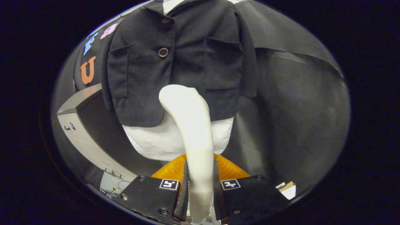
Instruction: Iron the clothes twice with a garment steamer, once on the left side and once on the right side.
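Note:
A cream garment steamer (192,125) rises from between my fingers, its curved head reaching up to the lower hem of the jacket. My gripper (200,187) is shut on the steamer's handle, both fingers pressing its sides. Ahead hangs a black short-sleeved jacket (178,62) with round buttons and two chest pockets, worn by a white mannequin torso (162,140). The steamer head sits near the jacket's middle, slightly toward the side with the buttons. Whether the head touches the cloth I cannot tell.
An orange ribbed object (170,170) lies just behind my fingers, under the mannequin. A grey box-like unit (84,131) stands beside the jacket on the button side. Dark cloth wall (297,109) hangs on the other side. A small cardboard piece (287,189) lies low there.

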Demonstrator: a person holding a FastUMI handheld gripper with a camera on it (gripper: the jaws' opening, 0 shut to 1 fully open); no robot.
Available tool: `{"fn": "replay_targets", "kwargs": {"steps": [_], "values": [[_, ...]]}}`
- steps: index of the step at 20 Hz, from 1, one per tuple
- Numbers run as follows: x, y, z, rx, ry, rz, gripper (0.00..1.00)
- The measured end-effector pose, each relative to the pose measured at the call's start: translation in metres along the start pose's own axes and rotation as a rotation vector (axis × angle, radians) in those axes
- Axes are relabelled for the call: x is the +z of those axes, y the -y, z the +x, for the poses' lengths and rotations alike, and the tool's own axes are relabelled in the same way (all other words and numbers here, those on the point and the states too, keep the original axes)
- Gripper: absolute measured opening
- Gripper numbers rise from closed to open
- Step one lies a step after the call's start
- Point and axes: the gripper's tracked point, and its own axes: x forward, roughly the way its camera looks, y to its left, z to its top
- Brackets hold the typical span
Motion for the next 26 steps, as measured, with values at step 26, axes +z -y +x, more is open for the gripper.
{"fn": "replay_targets", "kwargs": {"steps": [26], "values": [[0.002, -0.187, -0.357, -0.001, 0.43, -0.029, 0.36]]}}
